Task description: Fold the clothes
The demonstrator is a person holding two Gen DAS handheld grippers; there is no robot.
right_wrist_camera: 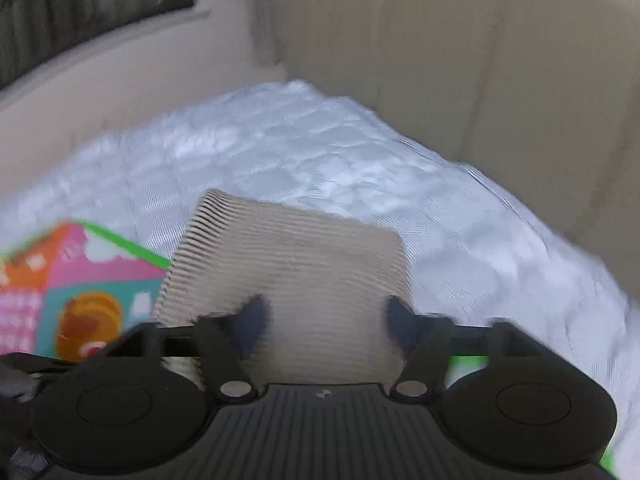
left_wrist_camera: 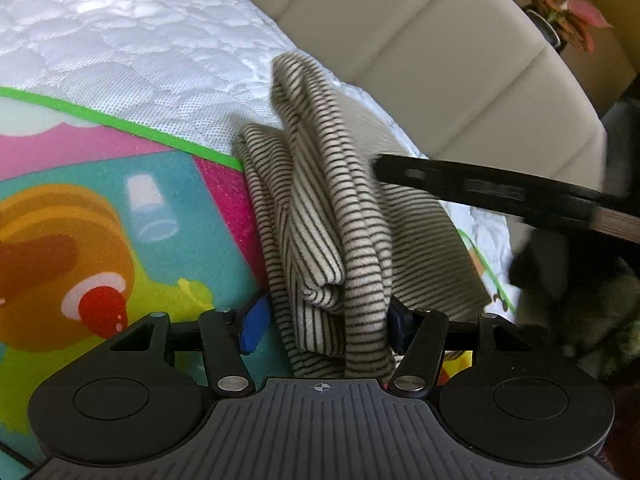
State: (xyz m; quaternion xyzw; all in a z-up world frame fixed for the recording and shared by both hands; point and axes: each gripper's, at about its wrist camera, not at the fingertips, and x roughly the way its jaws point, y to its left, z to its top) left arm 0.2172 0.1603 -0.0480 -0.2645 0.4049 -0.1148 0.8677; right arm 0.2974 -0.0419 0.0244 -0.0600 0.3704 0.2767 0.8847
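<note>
— How far along are you?

— Your left gripper (left_wrist_camera: 326,320) pinches a thick bunch of the striped top (left_wrist_camera: 320,216), which lies on the mat (left_wrist_camera: 120,208) edge and quilt (left_wrist_camera: 120,40), beside the sofa (left_wrist_camera: 440,60).

— And the right?

— Your right gripper (right_wrist_camera: 326,320) stands wide open above a flat folded panel, holding nothing. Half done, I'd judge: the bunched side needs laying over.

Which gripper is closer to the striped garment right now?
Left. The left gripper has a bunched fold of the striped garment between its fingers; the right gripper stands open just above its flat part.
</note>
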